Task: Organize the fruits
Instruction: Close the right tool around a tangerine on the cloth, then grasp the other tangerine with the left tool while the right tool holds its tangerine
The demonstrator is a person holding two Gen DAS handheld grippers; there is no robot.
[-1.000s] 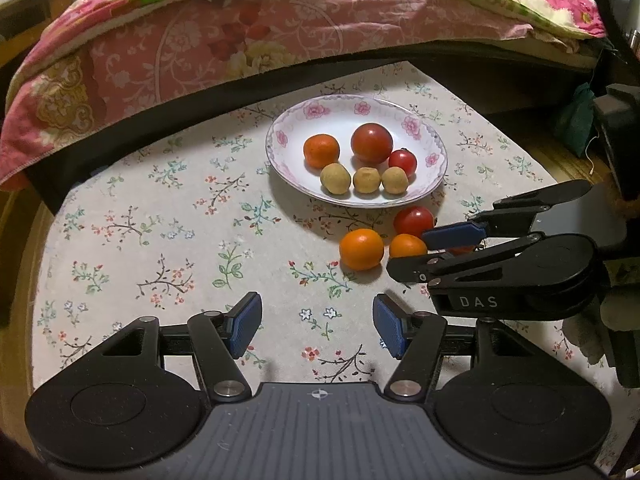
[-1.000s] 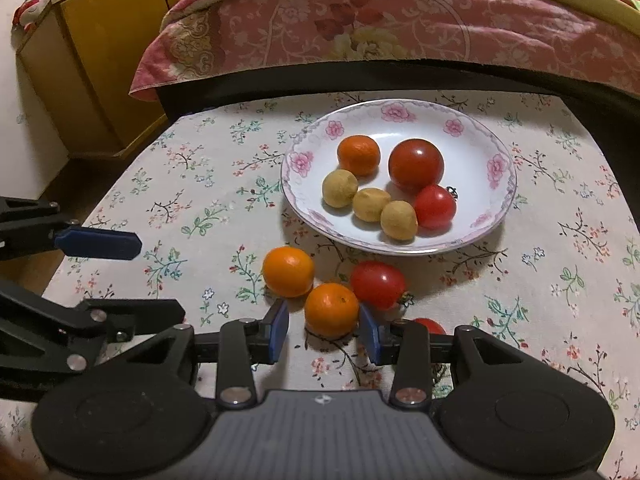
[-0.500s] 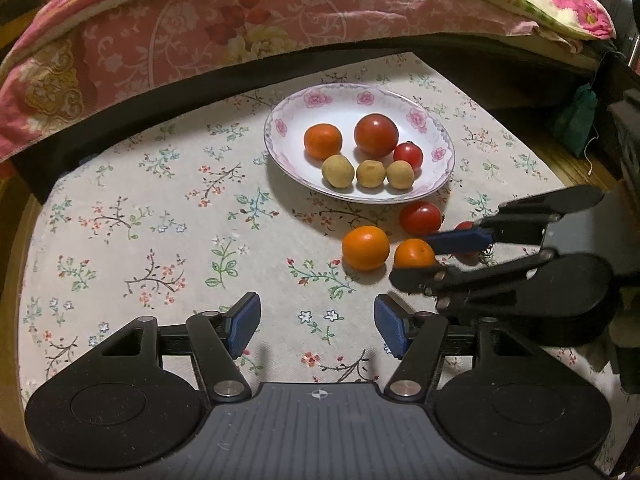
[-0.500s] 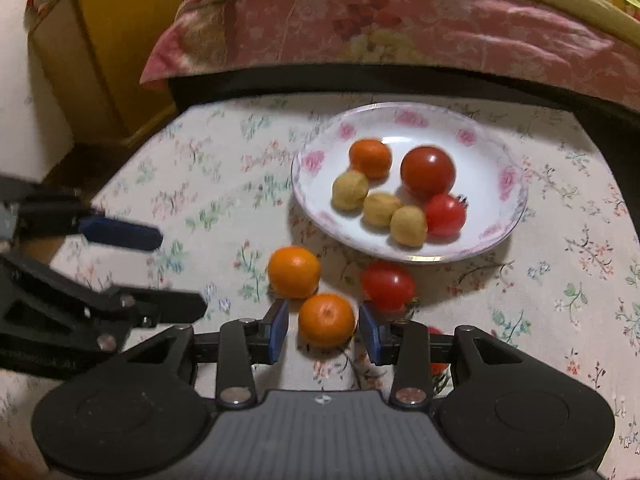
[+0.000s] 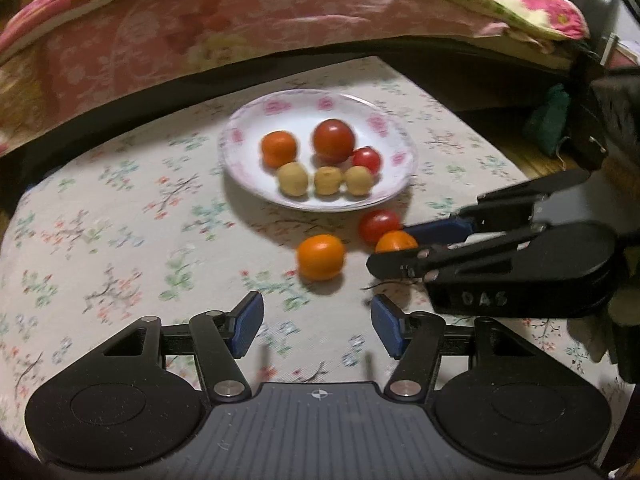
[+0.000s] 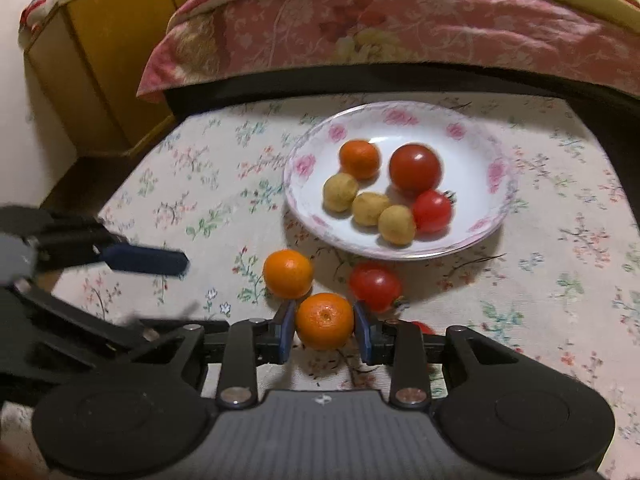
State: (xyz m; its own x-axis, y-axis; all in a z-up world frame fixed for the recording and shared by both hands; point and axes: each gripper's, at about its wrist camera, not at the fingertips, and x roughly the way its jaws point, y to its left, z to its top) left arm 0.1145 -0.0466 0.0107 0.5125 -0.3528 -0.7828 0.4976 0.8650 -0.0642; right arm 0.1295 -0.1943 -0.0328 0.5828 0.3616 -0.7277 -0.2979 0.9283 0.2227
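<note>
Mandarin point(image 6: 325, 321) sits on the worktop point(image 6: 560, 280) just in front of the plate point(image 6: 486, 226), between the right gripper point(image 6: 324, 326) jaws, which bracket it closely; contact unclear. Left gripper point(image 5: 318, 326) jaws gape wide, holding nothing, nearer than a second mandarin point(image 5: 320, 257).

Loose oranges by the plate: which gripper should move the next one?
Right. The right gripper already has its fingers either side of the nearer orange. The left gripper hangs open over bare tablecloth, short of the other orange.
</note>
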